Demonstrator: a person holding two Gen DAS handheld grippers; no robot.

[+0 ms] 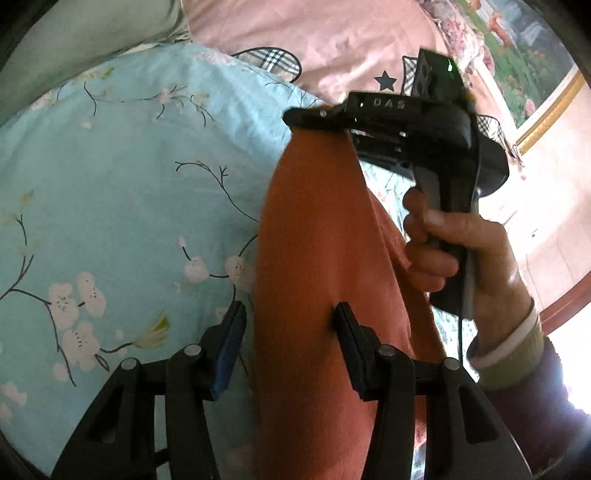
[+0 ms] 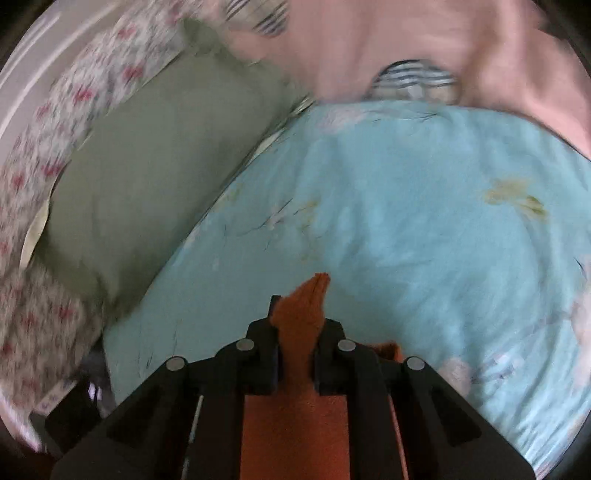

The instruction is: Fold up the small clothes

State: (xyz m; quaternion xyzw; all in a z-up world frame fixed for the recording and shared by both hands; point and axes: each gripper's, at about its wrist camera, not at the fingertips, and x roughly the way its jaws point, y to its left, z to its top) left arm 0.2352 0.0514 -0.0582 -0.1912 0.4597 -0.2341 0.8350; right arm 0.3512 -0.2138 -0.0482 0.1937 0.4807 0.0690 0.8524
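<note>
An orange knitted garment (image 1: pixel 325 240) hangs in a long strip over the bed. In the left wrist view my right gripper (image 1: pixel 314 116), held by a person's hand (image 1: pixel 465 251), pinches its top end. The right wrist view shows the same: my right gripper (image 2: pixel 298 319) is shut on a bunched tip of the orange garment (image 2: pixel 295 424), which runs back under it. My left gripper (image 1: pixel 290 325) stands with its jaws apart low on the strip. Its right finger (image 1: pixel 349 332) lies against the cloth, while its left finger (image 1: pixel 231 343) is clear of the cloth's edge.
A light blue flowered bed cover (image 1: pixel 122 206) (image 2: pixel 406 221) lies below. A green pillow (image 2: pixel 147 177) and a flowered pillow (image 2: pixel 40 192) lie at the left. A pink cover (image 1: pixel 332 33) lies beyond. A framed painting (image 1: pixel 517 59) hangs on the far right.
</note>
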